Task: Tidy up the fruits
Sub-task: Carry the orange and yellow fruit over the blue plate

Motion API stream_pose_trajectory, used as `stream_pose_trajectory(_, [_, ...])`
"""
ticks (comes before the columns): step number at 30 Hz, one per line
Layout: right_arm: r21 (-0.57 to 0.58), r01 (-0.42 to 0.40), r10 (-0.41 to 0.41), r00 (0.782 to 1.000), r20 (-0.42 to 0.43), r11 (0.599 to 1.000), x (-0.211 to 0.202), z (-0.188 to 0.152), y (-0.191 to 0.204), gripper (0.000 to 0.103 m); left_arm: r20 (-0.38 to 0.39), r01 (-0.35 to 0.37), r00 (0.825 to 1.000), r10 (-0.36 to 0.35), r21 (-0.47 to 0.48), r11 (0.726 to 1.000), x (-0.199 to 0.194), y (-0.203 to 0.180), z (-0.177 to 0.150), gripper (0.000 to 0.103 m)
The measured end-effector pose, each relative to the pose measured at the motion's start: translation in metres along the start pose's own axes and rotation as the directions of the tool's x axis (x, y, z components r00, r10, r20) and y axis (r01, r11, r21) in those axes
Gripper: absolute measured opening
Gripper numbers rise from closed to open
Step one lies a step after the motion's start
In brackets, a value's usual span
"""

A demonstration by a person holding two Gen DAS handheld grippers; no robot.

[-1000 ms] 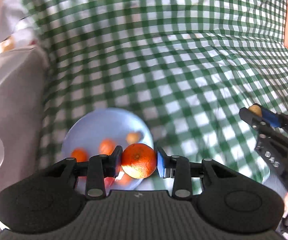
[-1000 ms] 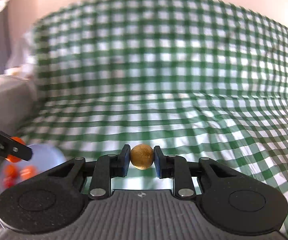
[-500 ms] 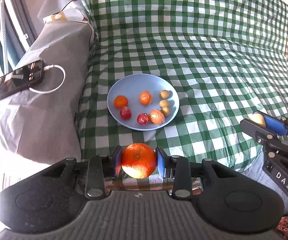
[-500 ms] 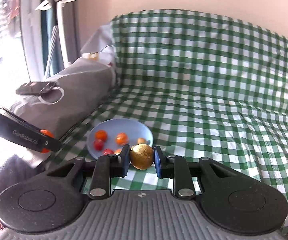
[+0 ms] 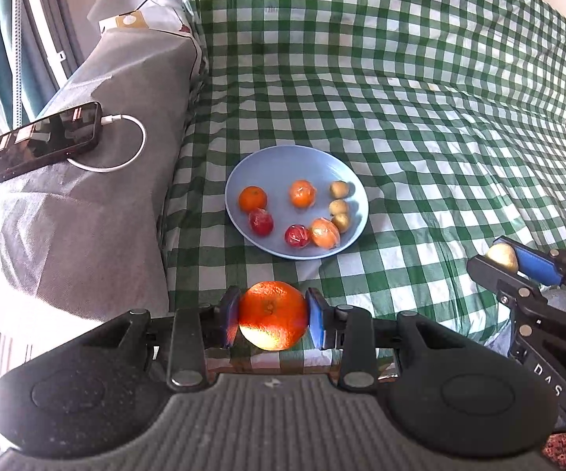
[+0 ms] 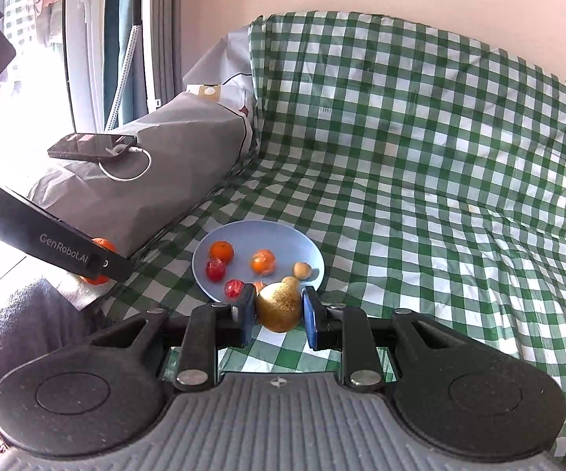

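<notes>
- An orange (image 5: 271,314) sits clamped between the blue pads of the left gripper (image 5: 272,317), held in the air near the camera, just this side of the blue plate (image 5: 283,165).
- A small tan-brown round fruit (image 6: 279,307) is pinched in the same way by the right gripper (image 6: 278,312), held above the near edge of the plate.
- From the left wrist view the right gripper shows at the right edge, with its fruit between the blue pads; from the right wrist view the left gripper's finger crosses the left side with the orange partly hidden behind it.
- The plate lies on a green-and-white checked cloth (image 5: 420,117) and carries eight fruits.
- On the plate's left half lie one orange fruit (image 5: 252,198) and a red fruit (image 5: 261,221) just nearer than it; a second orange fruit (image 5: 302,193) sits at the middle.
- At the near rim a second red fruit (image 5: 296,235) touches a wrapped orange fruit (image 5: 324,233).
- Along the right side three small tan fruits (image 5: 338,207) stand in a row from far to near.
- To the left of the cloth a grey cushion (image 5: 98,196) bears a dark phone (image 5: 41,142) with a white cable (image 5: 126,149) plugged in.
</notes>
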State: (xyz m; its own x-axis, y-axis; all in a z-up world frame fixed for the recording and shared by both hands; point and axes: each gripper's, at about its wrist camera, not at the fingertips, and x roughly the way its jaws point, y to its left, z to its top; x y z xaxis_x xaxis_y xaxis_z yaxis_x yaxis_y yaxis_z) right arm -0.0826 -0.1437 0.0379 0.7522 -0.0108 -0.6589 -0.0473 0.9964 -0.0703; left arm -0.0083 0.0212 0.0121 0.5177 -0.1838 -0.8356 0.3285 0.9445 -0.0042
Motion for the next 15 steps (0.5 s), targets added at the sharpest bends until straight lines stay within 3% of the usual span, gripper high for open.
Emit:
stream_pose_trajectory(6, [-0.022,-0.019,0.019,1.0,-0.009,1.0,0.032,0.01,-0.003,0.026,-0.013,-0.012,1.0,0.012,-0.016,1.0,0.028,0.006,0.02,0.04])
stream_pose_trajectory(15, [-0.028,-0.071,0.068,0.994,-0.087,0.997,0.148,0.03,-0.006,0.026,-0.062,-0.04,0.997,0.039,-0.024,0.999,0.116,0.018,0.076,0.04])
